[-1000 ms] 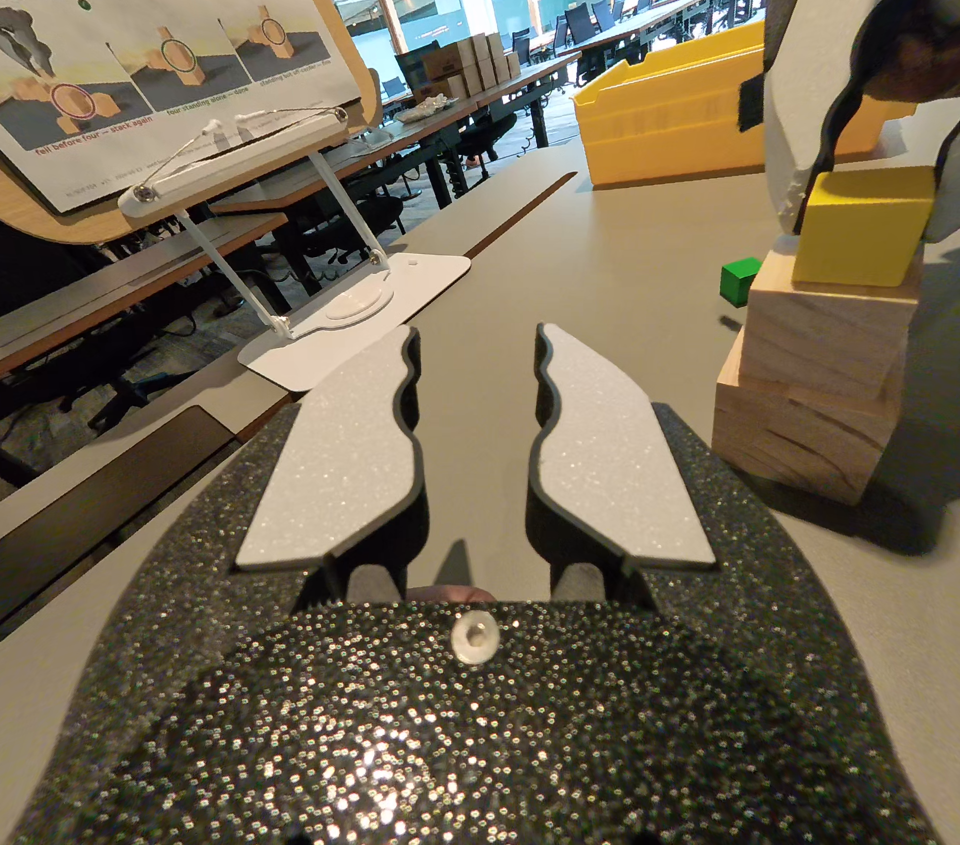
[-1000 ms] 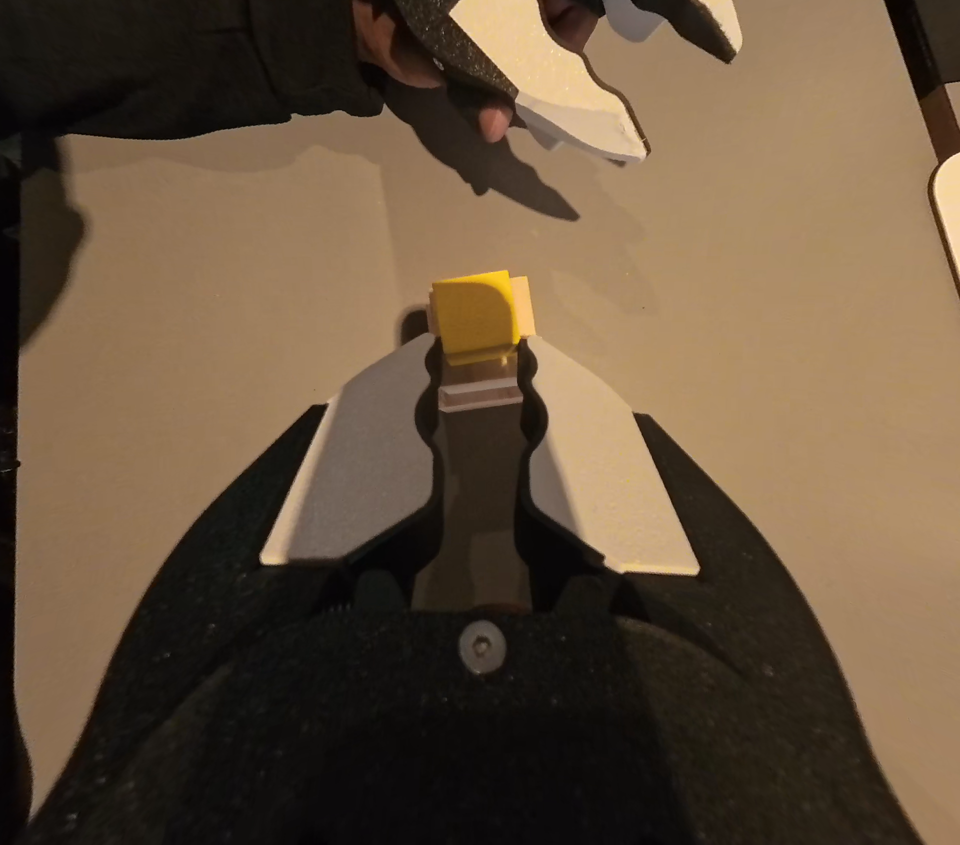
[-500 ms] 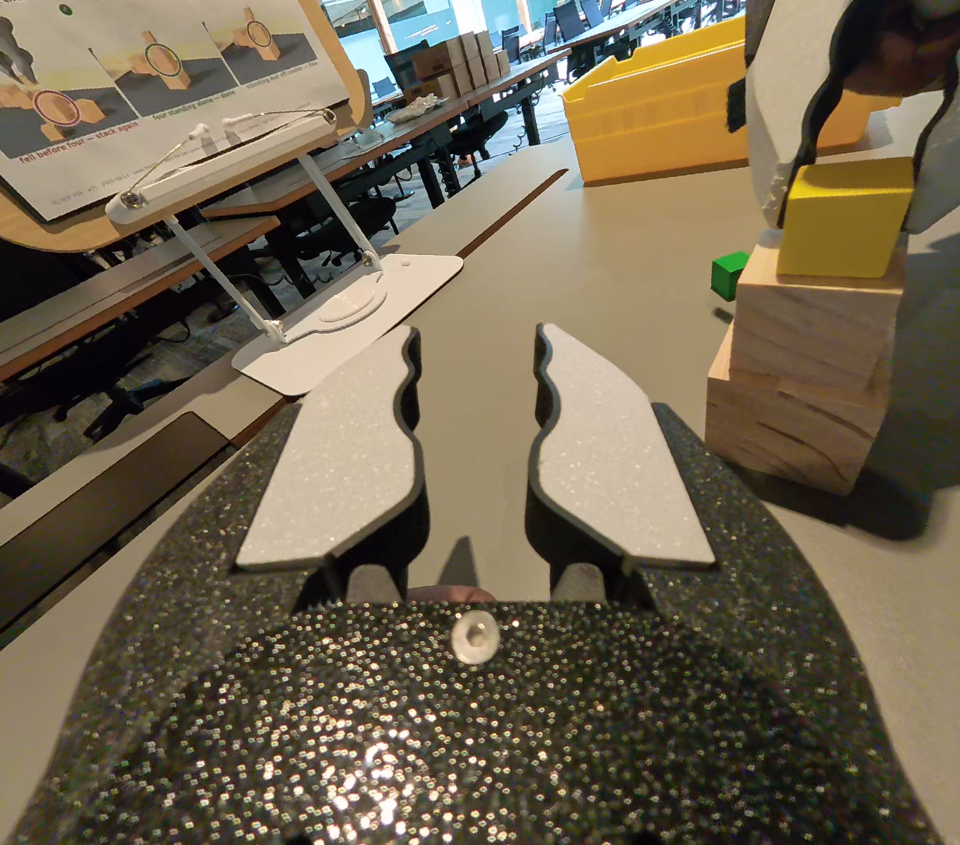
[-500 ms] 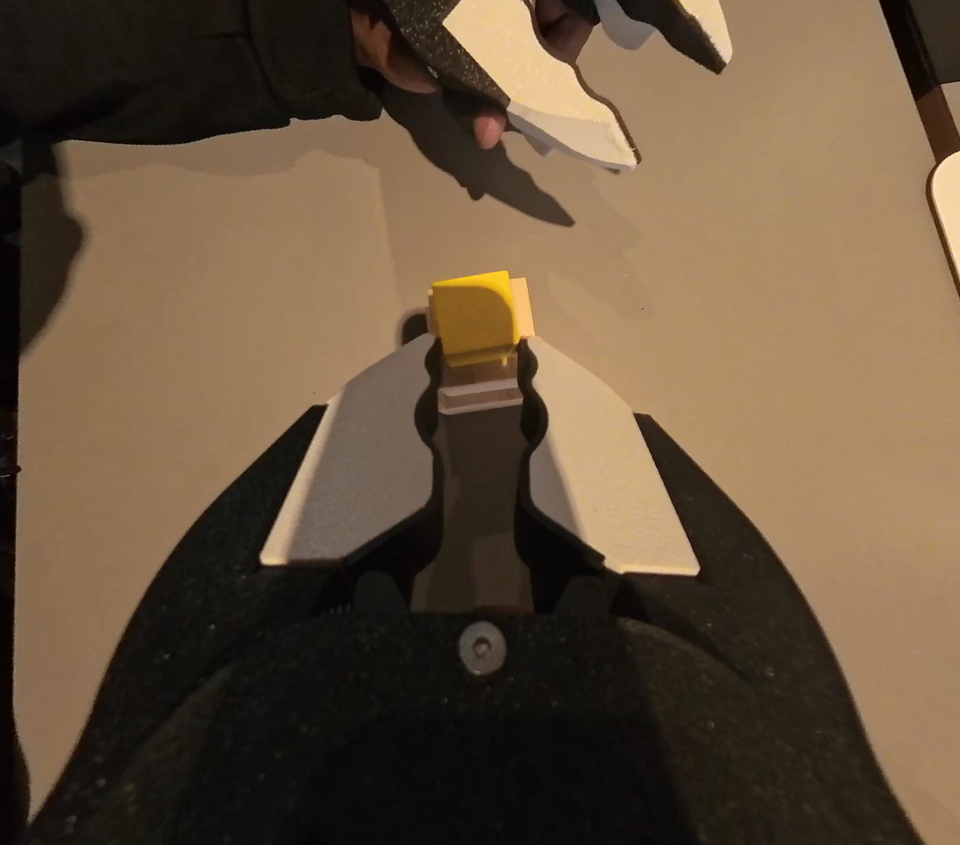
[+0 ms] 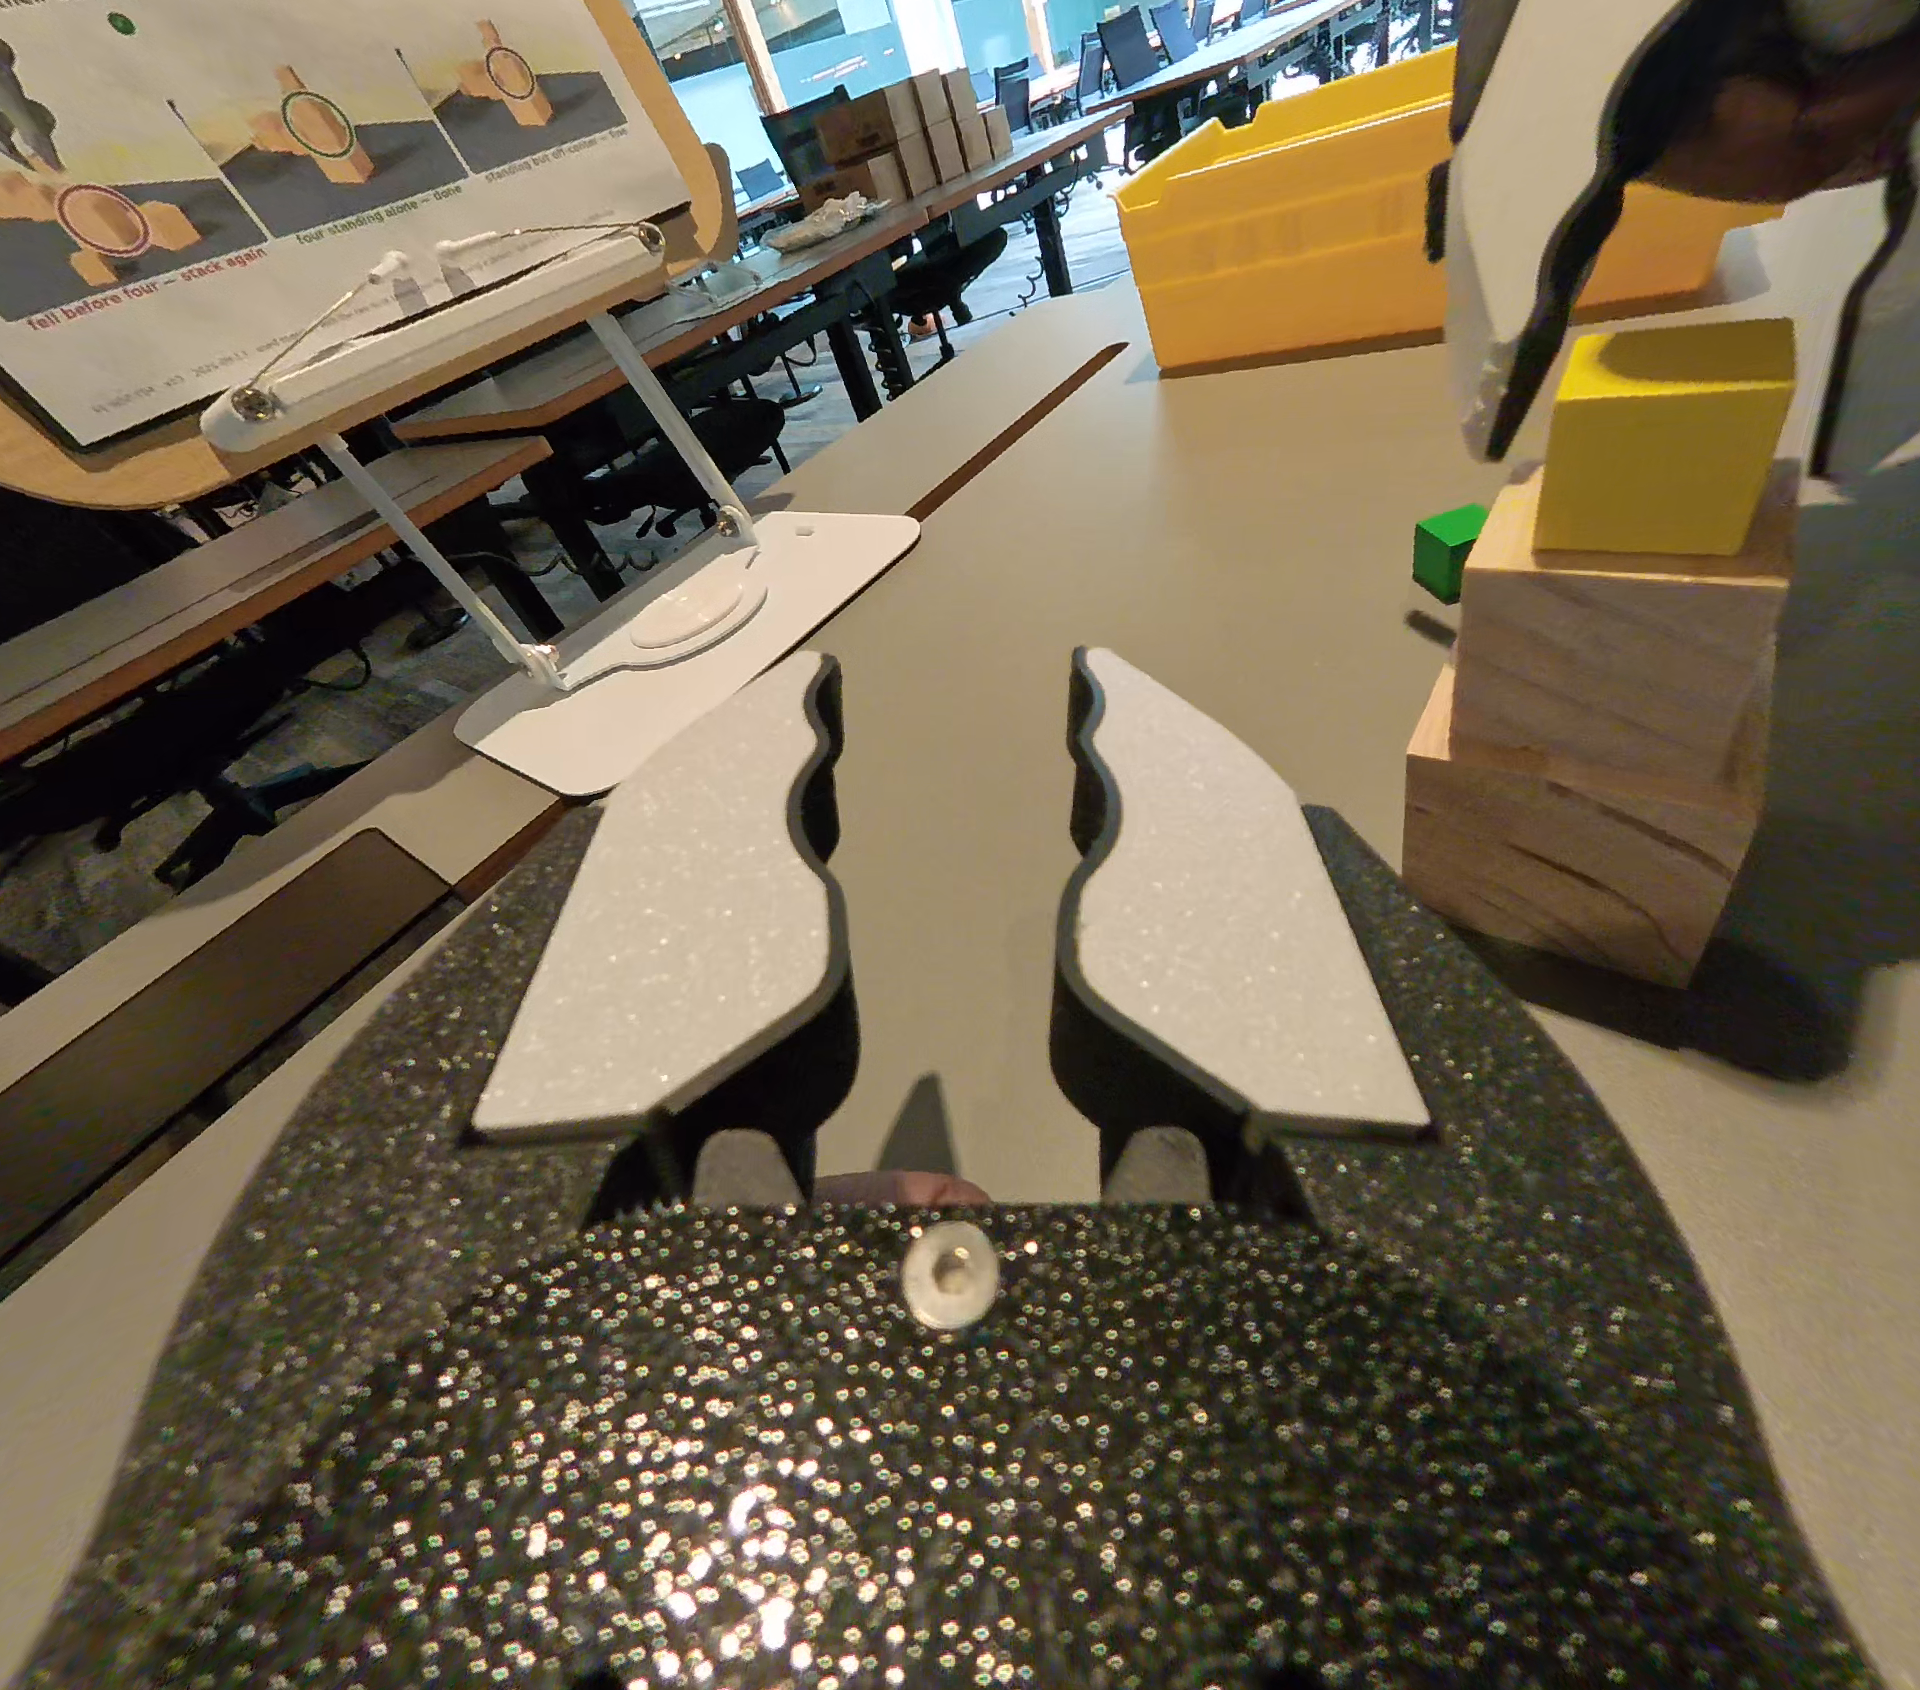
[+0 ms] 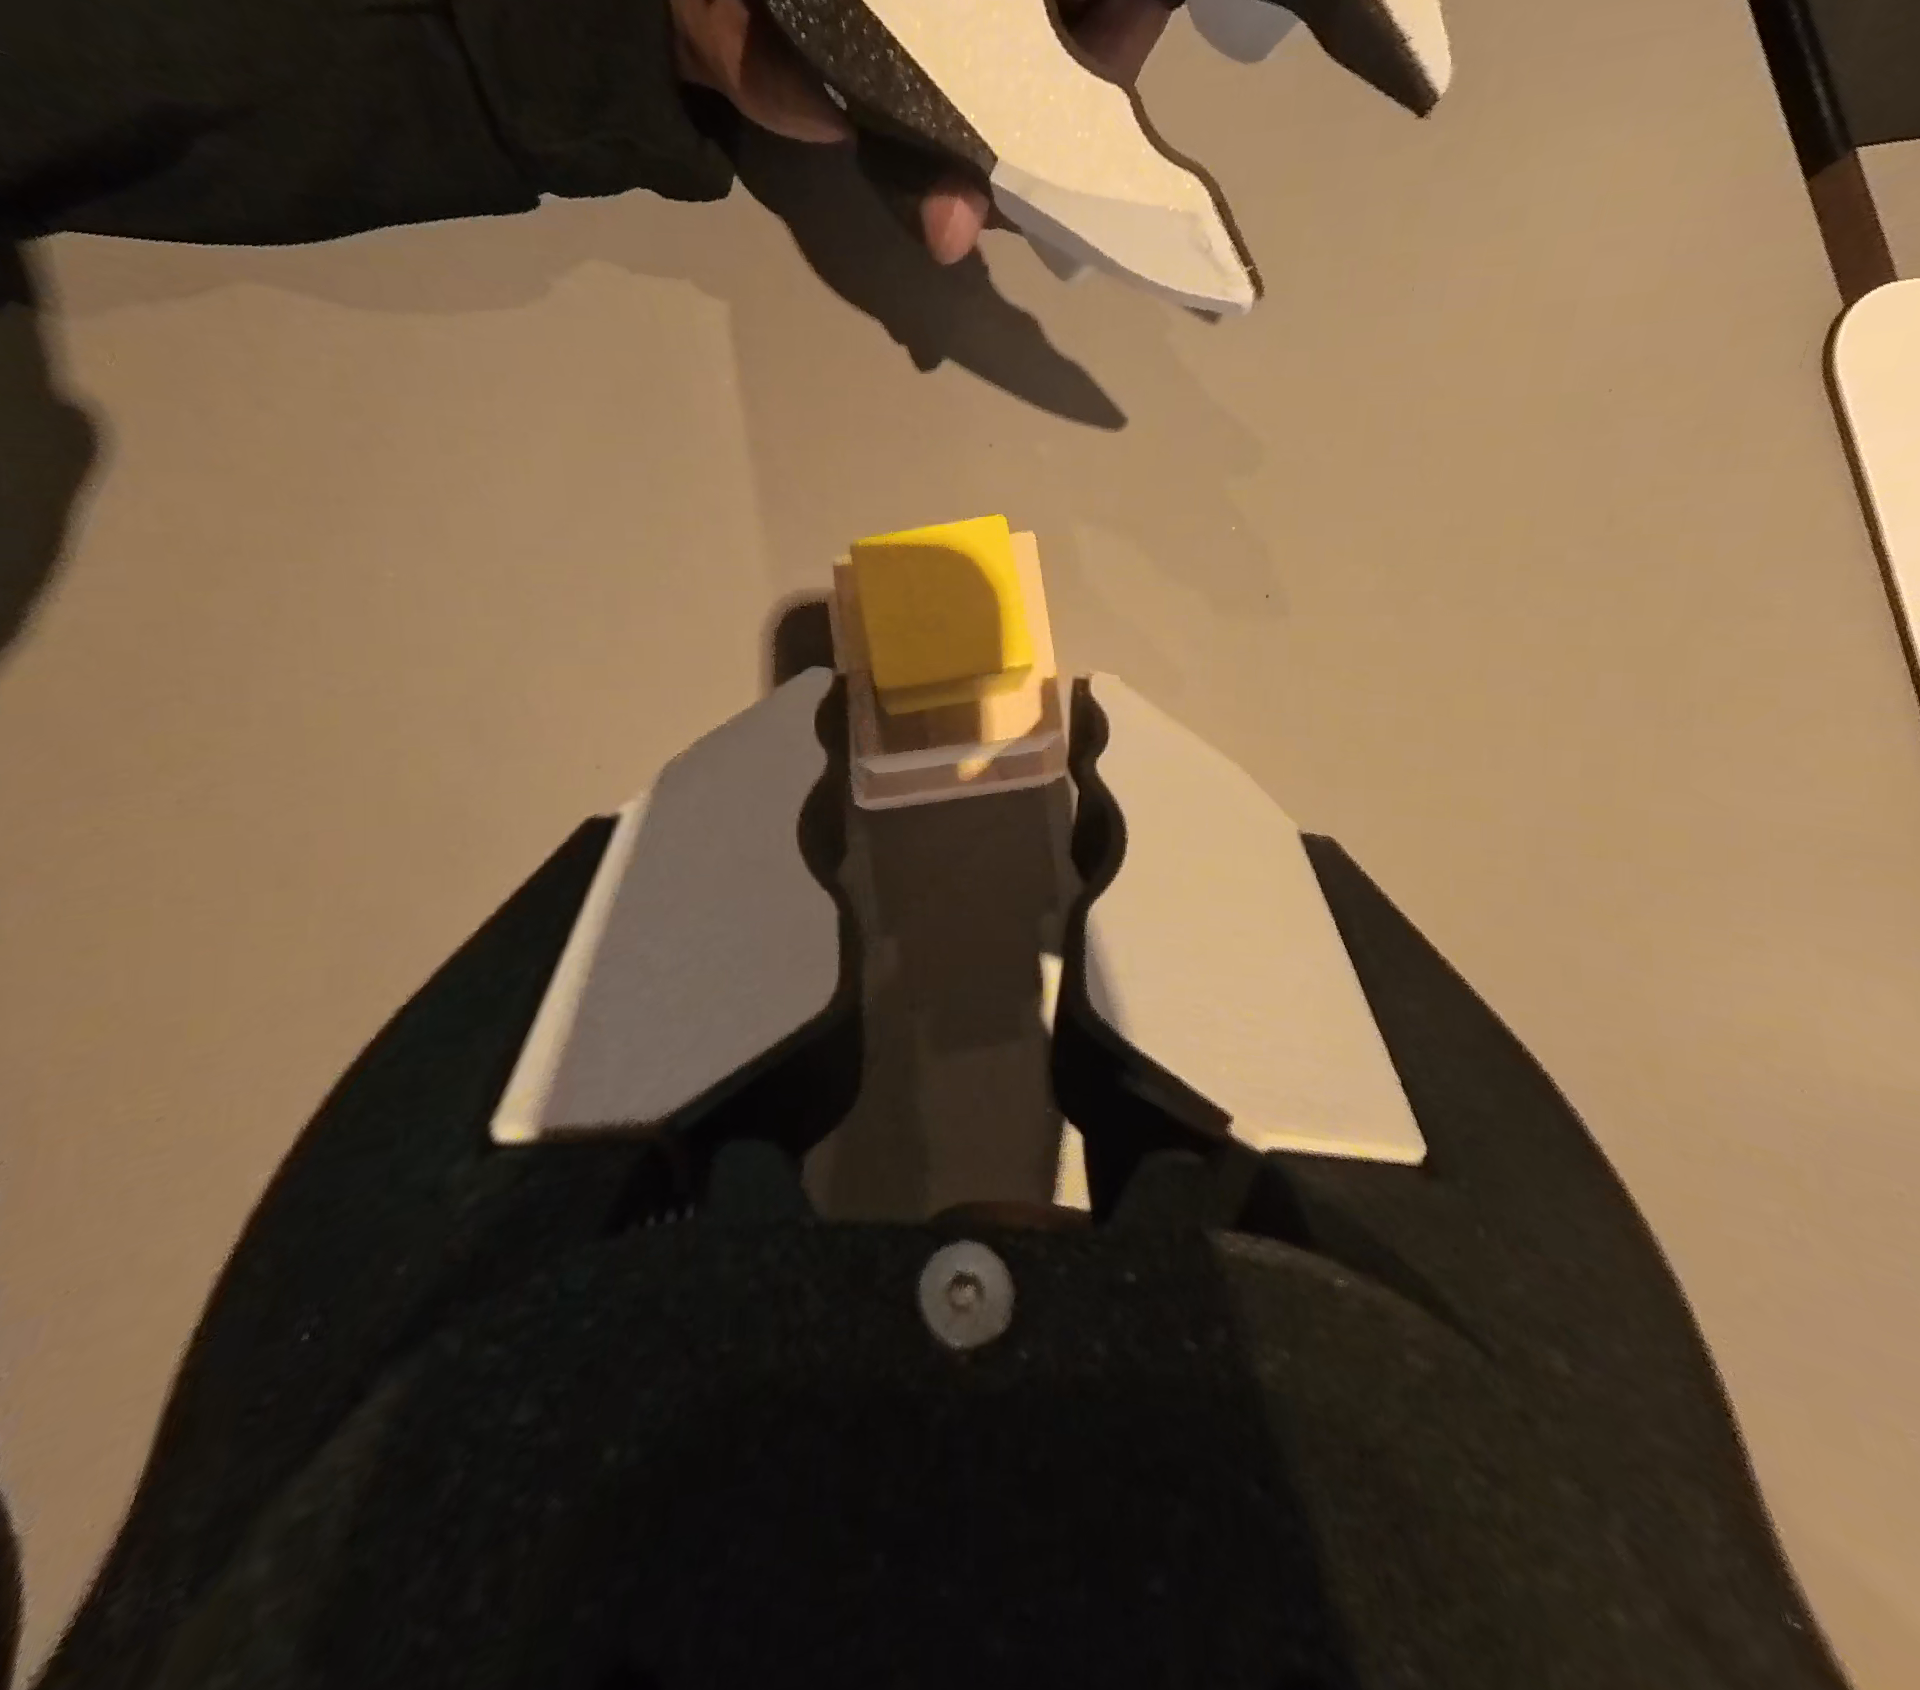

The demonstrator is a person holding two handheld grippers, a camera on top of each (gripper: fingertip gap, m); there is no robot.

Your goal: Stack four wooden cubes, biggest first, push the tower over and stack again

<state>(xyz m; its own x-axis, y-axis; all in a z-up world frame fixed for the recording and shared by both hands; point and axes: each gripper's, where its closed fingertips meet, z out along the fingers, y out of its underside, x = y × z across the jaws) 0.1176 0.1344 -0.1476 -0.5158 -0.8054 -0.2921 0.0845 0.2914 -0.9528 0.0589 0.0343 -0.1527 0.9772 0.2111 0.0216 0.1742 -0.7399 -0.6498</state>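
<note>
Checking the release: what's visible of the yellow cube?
The yellow cube is painted matte yellow, small, with crisp edges. It sits upright, slightly off-centre and twisted, on the upper of two bare wood cubes. The open right gripper straddles it from above; contact with the fingers can't be told. Third tier of the tower.

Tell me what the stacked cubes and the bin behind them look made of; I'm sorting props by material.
The two lower cubes look like bare, unfinished wood: pale with visible grain lines. The yellow cube on top has an opaque, even matte coat, probably painted wood, though no grain shows. The yellow bin looks like moulded plastic: smooth, uniform colour, ribbed walls.
</note>
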